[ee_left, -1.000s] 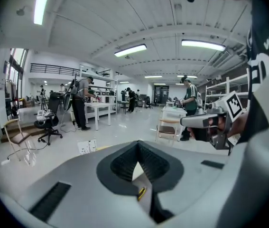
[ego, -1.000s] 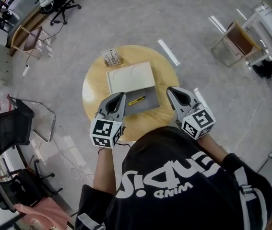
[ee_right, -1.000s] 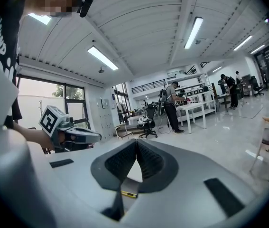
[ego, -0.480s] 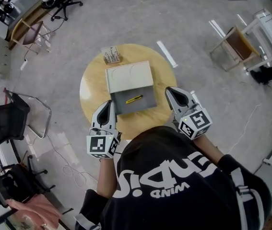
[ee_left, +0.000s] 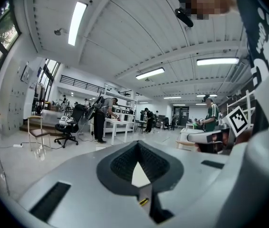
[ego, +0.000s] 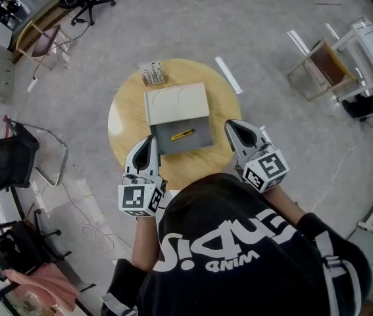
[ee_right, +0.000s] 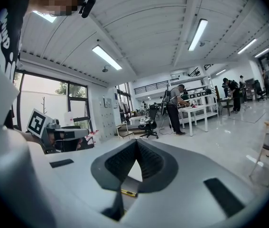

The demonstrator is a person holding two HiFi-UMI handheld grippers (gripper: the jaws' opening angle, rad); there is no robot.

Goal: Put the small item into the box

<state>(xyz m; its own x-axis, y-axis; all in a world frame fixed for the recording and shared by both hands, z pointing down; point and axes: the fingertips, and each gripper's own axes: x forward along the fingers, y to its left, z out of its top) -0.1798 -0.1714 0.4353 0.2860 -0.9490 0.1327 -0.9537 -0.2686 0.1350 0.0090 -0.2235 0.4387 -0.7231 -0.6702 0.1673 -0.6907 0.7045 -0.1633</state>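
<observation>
An open box [ego: 200,141] lies on the round wooden table [ego: 124,120], its white lid [ego: 176,103] folded back to the far side. A small yellow item [ego: 182,135] rests on the box's grey inside. My left gripper [ego: 150,139] hovers at the box's near left corner, shut with nothing in it. My right gripper [ego: 229,124] hangs just right of the box, also shut and empty. In the left gripper view the jaws [ee_left: 138,146] meet at their tips, and the yellow item [ee_left: 143,202] shows below them. The right gripper view shows its jaws [ee_right: 136,144] touching above the yellow item [ee_right: 128,193].
A small rack of upright pieces [ego: 152,74] stands at the table's far left edge. A black office chair [ego: 5,166] sits on the floor to the left and a wooden chair [ego: 319,64] to the far right. A white strip [ego: 228,75] lies on the floor behind the table.
My left gripper drew back from the box's near left corner and turned to point straight ahead. The right gripper barely moved. The yellow item stayed where it lies.
</observation>
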